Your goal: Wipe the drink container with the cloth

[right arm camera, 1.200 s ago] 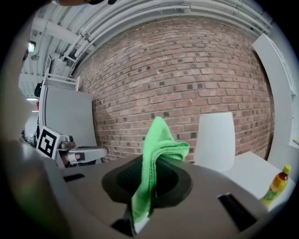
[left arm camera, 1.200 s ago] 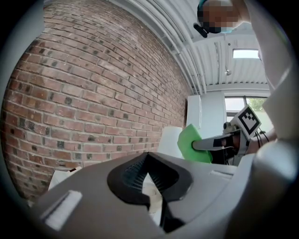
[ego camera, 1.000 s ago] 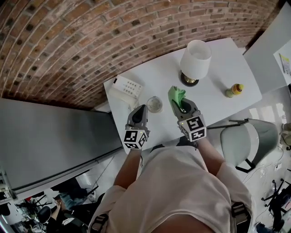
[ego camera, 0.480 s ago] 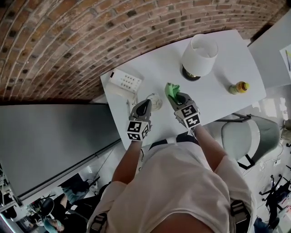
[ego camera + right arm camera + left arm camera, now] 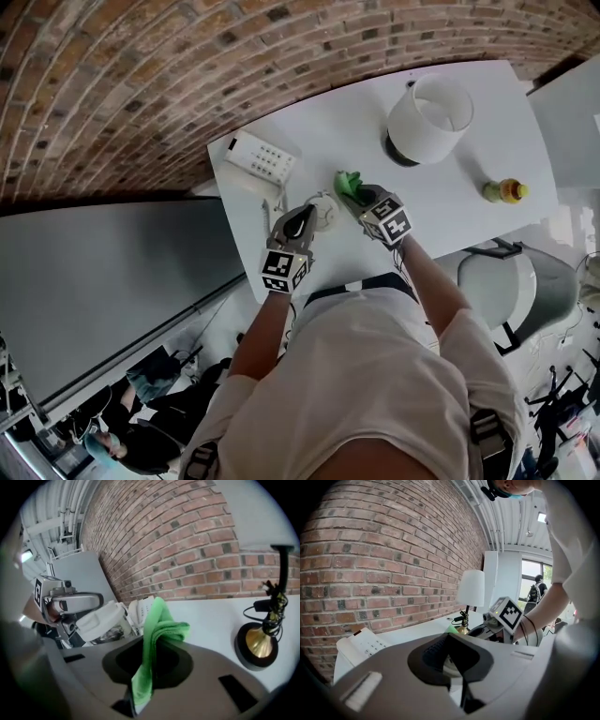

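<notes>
Brickwork (image 5: 141, 84), rough and red, backs the smooth white bench (image 5: 469, 202). At its near-left edge, the left tool (image 5: 305, 217) clamps the round, white-lidded drink container (image 5: 325, 208). Just right, the right tool (image 5: 361, 199) pinches a soft, folded green cloth (image 5: 349, 183).

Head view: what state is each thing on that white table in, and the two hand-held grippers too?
right hand-held gripper: shut on the cloth.
cloth: bunched, hanging out of those jaws.
left hand-held gripper: jaws nearly together at the drink container; grip unclear.
drink container: upright, lid on.
lamp: upright; lit or not, cannot tell.
small bottle: cap on.
</notes>
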Demonstrator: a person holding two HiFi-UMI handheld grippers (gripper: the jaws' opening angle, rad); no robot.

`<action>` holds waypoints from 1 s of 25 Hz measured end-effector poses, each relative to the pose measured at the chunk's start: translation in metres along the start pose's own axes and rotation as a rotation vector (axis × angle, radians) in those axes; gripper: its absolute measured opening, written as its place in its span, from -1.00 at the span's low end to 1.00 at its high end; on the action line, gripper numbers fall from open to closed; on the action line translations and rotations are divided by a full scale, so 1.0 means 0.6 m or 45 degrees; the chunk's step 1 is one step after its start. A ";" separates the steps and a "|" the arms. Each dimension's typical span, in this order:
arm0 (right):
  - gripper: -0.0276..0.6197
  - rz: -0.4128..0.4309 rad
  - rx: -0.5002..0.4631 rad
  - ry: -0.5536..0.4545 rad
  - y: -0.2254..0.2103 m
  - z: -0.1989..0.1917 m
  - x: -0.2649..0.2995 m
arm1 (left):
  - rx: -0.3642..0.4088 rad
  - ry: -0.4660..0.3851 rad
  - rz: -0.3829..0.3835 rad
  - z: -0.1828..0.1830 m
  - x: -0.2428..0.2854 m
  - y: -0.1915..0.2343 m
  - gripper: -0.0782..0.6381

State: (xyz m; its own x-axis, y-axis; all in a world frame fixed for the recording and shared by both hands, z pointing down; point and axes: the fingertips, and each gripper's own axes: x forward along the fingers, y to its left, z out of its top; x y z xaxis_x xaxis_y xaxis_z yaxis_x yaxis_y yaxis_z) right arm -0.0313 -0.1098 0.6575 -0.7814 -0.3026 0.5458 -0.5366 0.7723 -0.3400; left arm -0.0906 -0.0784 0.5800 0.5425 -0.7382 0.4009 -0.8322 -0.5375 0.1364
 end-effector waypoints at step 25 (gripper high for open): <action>-0.78 0.354 0.594 0.207 -0.026 -0.108 0.124 | 0.103 -0.046 -0.047 -0.006 0.007 -0.011 -0.76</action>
State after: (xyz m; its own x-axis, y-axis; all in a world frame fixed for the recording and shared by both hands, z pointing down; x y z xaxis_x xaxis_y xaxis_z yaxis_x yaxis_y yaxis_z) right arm -0.0603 -0.1080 0.7529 -0.8743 -0.0045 0.4854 -0.4301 0.4708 -0.7703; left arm -0.0835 -0.0765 0.5842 0.5777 -0.7308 0.3636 -0.8003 -0.5947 0.0765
